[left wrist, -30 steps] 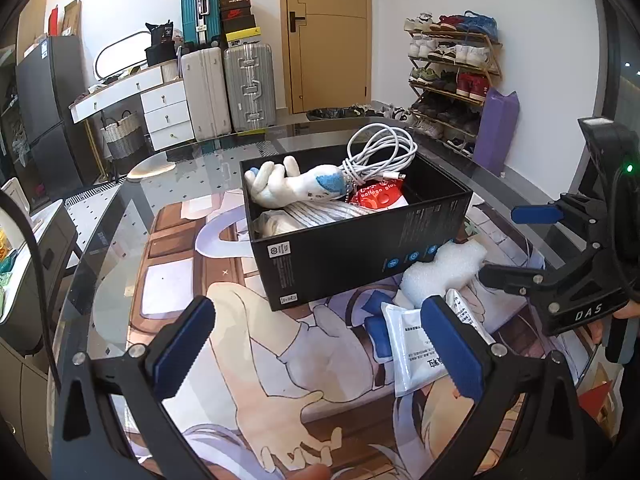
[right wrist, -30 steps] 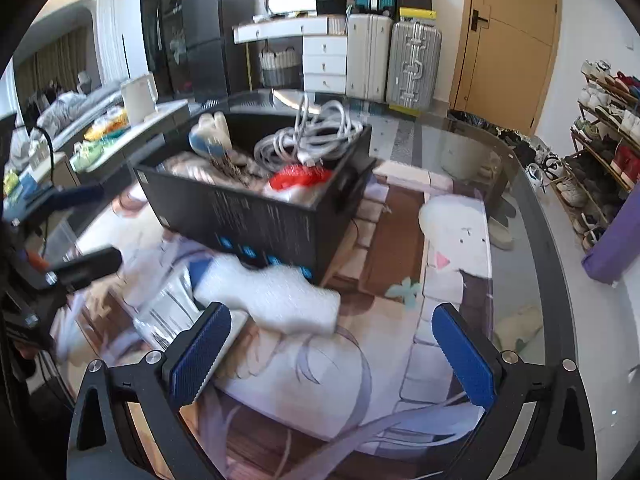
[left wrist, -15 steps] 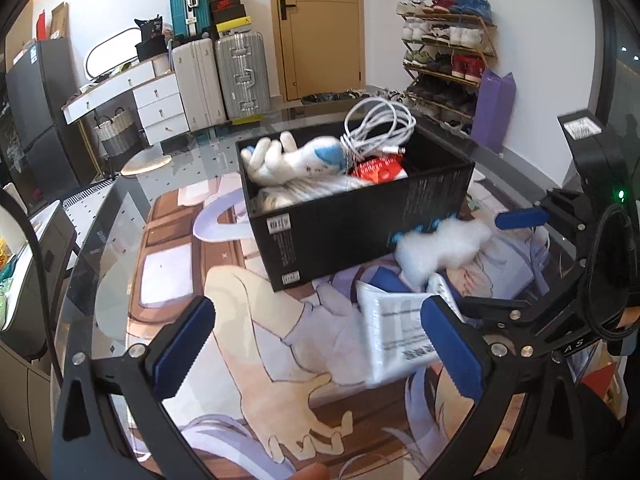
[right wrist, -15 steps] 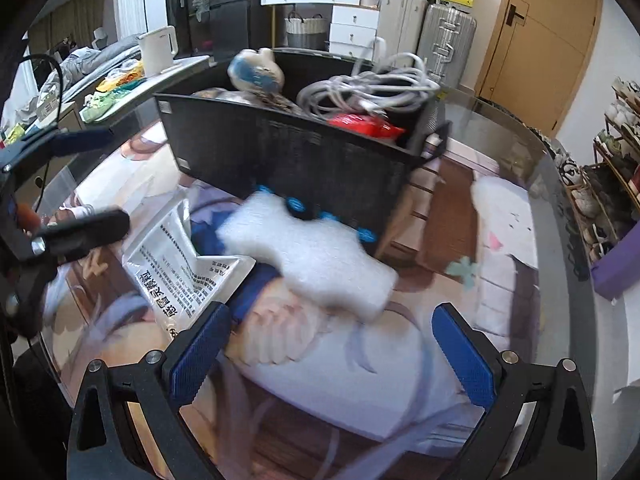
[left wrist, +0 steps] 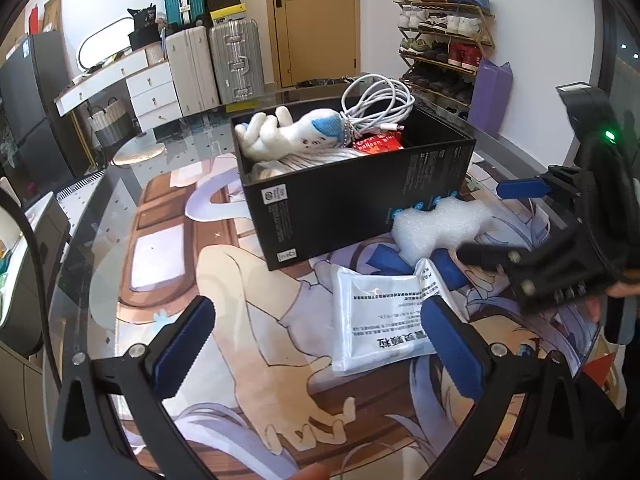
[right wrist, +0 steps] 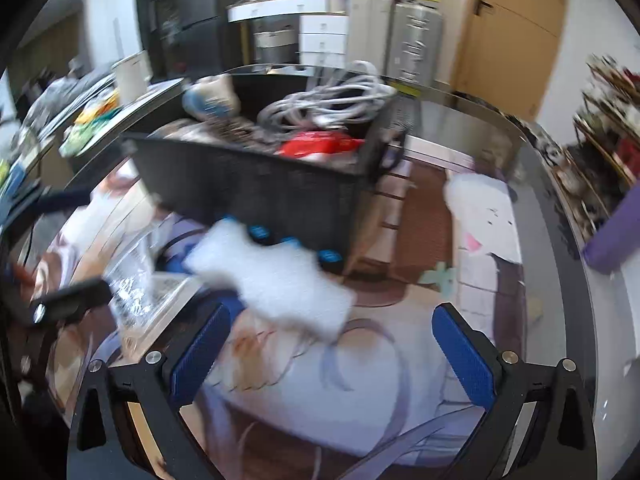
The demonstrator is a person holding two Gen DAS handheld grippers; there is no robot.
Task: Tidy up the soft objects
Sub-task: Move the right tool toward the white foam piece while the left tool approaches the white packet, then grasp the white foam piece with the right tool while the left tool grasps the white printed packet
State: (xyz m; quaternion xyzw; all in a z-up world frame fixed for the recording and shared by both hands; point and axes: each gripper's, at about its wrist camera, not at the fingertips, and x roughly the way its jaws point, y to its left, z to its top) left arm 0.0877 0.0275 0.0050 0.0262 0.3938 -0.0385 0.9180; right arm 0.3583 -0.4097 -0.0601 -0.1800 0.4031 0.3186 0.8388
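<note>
Mid-approach on white foam piece (right wrist: 276, 280), lying against front wall of black box (left wrist: 352, 200), w/ plastic pouch (left wrist: 380, 320) just beside foam. Right gripper (right wrist: 328, 344) spread wide, empty, short of foam; left gripper (left wrist: 320, 344) also wide, holding nothing. Next prob: straddle foam, pinch gently, lift into box.

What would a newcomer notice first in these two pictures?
First the black box in the middle of the table, stuffed with a white plush, a coiled white cable and a red packet. Then the white foam piece against the box's near side, with a silver pouch flat on the printed mat before it.
</note>
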